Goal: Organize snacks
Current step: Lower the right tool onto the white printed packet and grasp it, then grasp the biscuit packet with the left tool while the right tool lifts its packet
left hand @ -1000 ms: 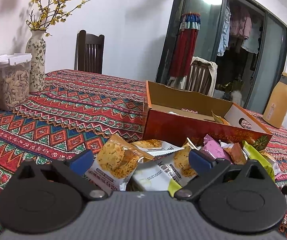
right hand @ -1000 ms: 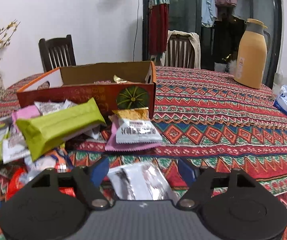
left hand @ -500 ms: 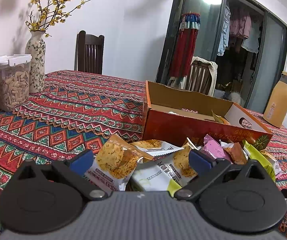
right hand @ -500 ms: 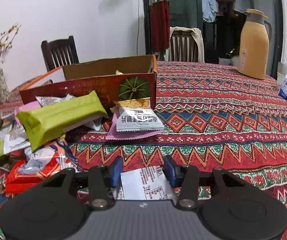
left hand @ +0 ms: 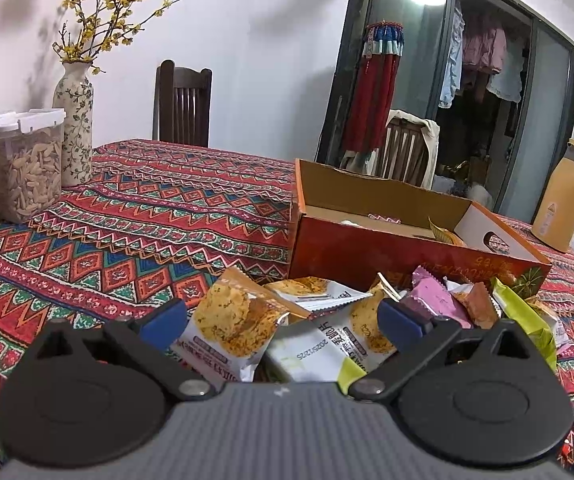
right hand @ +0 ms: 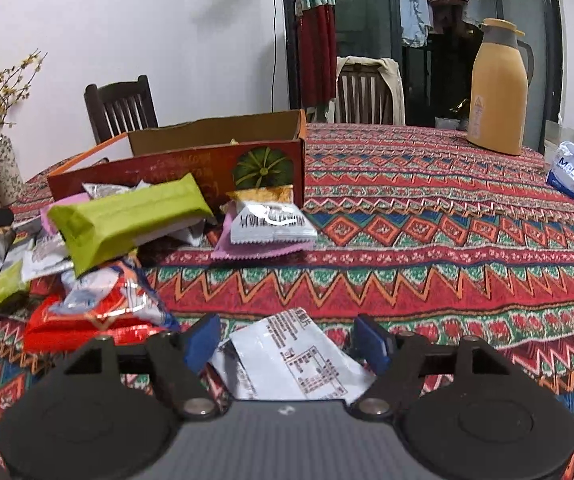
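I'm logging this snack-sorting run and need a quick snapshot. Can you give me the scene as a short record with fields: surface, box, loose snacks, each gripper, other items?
surface: table under a patterned red tablecloth
box: open cardboard box, only a few items visible inside
loose snacks: pile in front of the box, with a green packet on top
left gripper: open above cracker packets
right gripper: open, jaws have just been opening, white packet lying between them, not pressed
other items: thermos, vase, lidded clear container
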A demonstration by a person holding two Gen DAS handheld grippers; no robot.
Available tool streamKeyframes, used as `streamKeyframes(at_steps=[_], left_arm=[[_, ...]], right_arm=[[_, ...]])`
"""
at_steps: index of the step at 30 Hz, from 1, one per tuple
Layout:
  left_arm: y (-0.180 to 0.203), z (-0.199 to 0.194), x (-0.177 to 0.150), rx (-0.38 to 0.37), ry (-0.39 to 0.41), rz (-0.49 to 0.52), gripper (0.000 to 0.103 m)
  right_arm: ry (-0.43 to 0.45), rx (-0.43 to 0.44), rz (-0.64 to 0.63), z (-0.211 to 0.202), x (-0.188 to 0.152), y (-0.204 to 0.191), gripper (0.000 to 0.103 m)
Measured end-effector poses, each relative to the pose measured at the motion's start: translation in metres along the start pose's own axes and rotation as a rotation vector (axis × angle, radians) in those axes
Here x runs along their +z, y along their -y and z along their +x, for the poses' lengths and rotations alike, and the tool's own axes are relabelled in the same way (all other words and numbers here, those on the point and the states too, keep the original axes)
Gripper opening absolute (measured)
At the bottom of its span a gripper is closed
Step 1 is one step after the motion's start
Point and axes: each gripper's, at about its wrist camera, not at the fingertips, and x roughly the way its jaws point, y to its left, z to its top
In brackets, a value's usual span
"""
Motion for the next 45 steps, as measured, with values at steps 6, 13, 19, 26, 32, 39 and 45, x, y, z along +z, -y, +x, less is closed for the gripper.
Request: streamKeyframes(at_steps=[6, 13, 19, 26, 32, 39, 45], left_arm=[[0.000, -0.001, 0.000, 0.020, 0.008, -0.002, 0.103], [0.004, -0.003, 0.001, 0.054, 0.003, 0.016, 0.103], [0.004, -0.021, 0.000, 0.064, 0.006, 0.033, 0.103], [0.002, -0.038, 0.001, 0.100, 0.013, 0.063, 0.103], [-0.005, -0.035, 0.004, 0.151, -0.004, 0.100, 0.103], [-0.011, 0.006, 0.009, 0.158, -0.107, 0.225, 0.103], [-0.018, 0.026, 0.012, 0.047, -0.146, 0.233, 0.094]], right_arm=[[0.042, -0.028, -0.045, -0.004, -0.012, -0.007, 0.072], [0.090, 0.014, -0.015, -0.021, -0.016, -0.003, 0.076], [0.091, 0.017, -0.066, -0.033, -0.022, -0.003, 0.079], [0.092, 0.038, -0.035, -0.029, -0.028, 0.002, 0.047], [0.152, 0.026, -0.018, -0.032, -0.019, 0.004, 0.046], [0.183, 0.024, 0.002, -0.029, -0.006, 0.005, 0.046], [0.179, 0.008, 0.023, -0.023, 0.001, 0.005, 0.046]])
